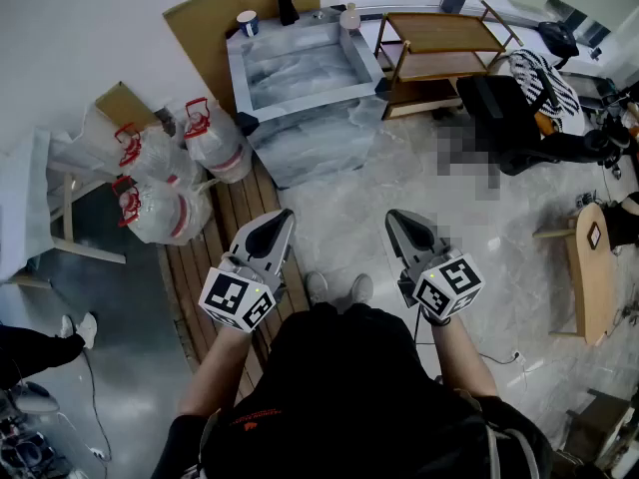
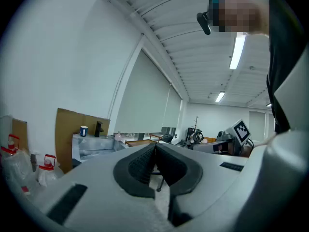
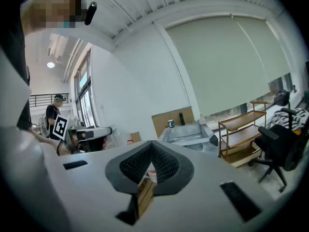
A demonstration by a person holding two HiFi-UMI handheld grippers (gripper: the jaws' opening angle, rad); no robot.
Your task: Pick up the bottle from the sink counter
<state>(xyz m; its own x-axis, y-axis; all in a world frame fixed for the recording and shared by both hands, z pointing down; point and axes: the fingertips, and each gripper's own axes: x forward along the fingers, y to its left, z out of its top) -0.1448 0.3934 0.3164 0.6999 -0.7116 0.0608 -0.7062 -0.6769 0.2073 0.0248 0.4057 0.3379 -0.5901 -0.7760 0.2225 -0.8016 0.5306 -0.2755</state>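
The small pale pink bottle [image 1: 350,16] stands upright on the back right corner of the plastic-wrapped sink counter [image 1: 262,103], far ahead of me. It also shows small in the left gripper view, as the bottle [image 2: 117,137], and in the right gripper view, as the bottle [image 3: 202,120]. My left gripper [image 1: 283,218] and right gripper [image 1: 395,220] are held side by side over the floor, well short of the counter. Both are shut with nothing between the jaws, as the left gripper [image 2: 154,151] and right gripper [image 3: 152,150] show in their own views.
A blue cup [image 1: 247,22] and a black faucet [image 1: 287,5] stand on the counter's back edge. Bagged water jugs [image 1: 215,140] lie on the left, by wooden slats [image 1: 210,277]. A wooden shelf [image 1: 439,43], a black chair [image 1: 514,118] and a round table [image 1: 594,267] stand to the right.
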